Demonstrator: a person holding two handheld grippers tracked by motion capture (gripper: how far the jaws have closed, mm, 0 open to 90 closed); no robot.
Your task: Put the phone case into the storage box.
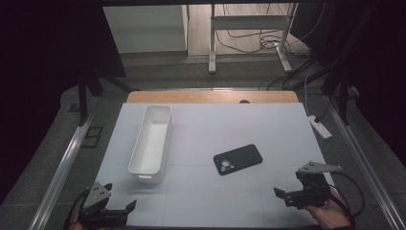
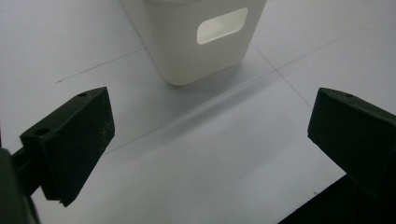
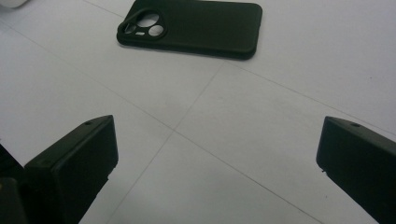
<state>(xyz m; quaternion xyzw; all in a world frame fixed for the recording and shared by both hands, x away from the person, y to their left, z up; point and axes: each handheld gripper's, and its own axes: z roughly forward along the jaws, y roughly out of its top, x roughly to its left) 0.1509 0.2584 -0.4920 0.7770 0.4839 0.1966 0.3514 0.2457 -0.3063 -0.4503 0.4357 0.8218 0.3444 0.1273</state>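
A black phone case (image 1: 238, 159) lies camera-holes up, right of the middle of the white table mat (image 1: 215, 120). A long white bin (image 1: 152, 143) stands left of centre and looks empty. My left gripper (image 1: 119, 196) is open near the front left corner, short of the bin's near end. In the left gripper view the bin (image 2: 196, 42), with its handle slot, stands ahead of my open left gripper (image 2: 210, 135). My right gripper (image 1: 288, 184) is open at the front right. The right gripper view shows the phone case (image 3: 191, 28) ahead of my open right gripper (image 3: 215, 158).
A wooden table edge (image 1: 210, 97) runs along the back of the mat. A white power strip (image 1: 320, 127) lies off the right side, beside a metal rail (image 1: 364, 163). Another rail (image 1: 62, 167) runs along the left. Cables and a desk frame (image 1: 249, 28) stand behind.
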